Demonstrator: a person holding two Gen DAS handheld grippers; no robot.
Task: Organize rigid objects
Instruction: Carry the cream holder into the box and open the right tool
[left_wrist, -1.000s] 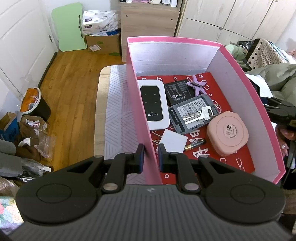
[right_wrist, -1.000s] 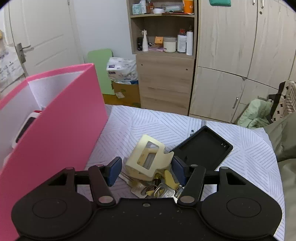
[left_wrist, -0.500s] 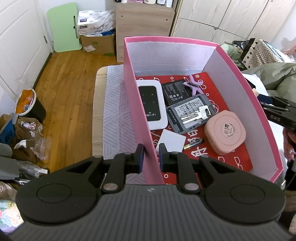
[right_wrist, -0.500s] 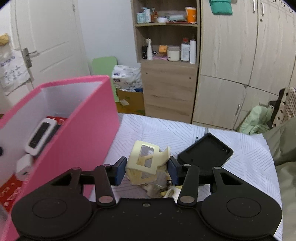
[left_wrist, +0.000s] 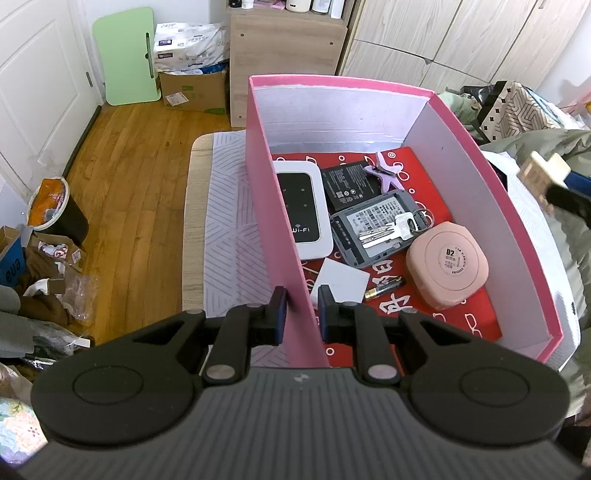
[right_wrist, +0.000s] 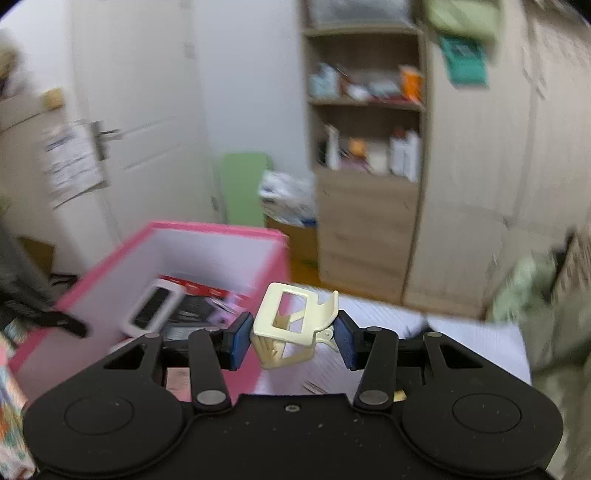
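Observation:
My left gripper (left_wrist: 301, 310) is shut on the near left wall of the pink box (left_wrist: 273, 221). Inside the box lie a white Wi-Fi router (left_wrist: 303, 208), a grey device (left_wrist: 373, 225) with keys (left_wrist: 388, 230) on it, a pink round case (left_wrist: 447, 264), a white card (left_wrist: 341, 280) and a battery (left_wrist: 384, 288). My right gripper (right_wrist: 291, 338) is shut on a cream plastic clip (right_wrist: 295, 323) and holds it in the air right of the box (right_wrist: 207, 266). The clip also shows blurred in the left wrist view (left_wrist: 543, 173).
The box stands on a table with a white striped cloth (left_wrist: 229, 221). A wooden shelf cabinet (right_wrist: 365, 206) and wardrobe doors (right_wrist: 480, 184) stand behind. A bin (left_wrist: 55, 210) and clutter lie on the wooden floor at left. The right wrist view is motion-blurred.
My right gripper closed on the cream clip, lifted it off the table and carried it up toward the box. My left gripper kept its hold on the box wall.

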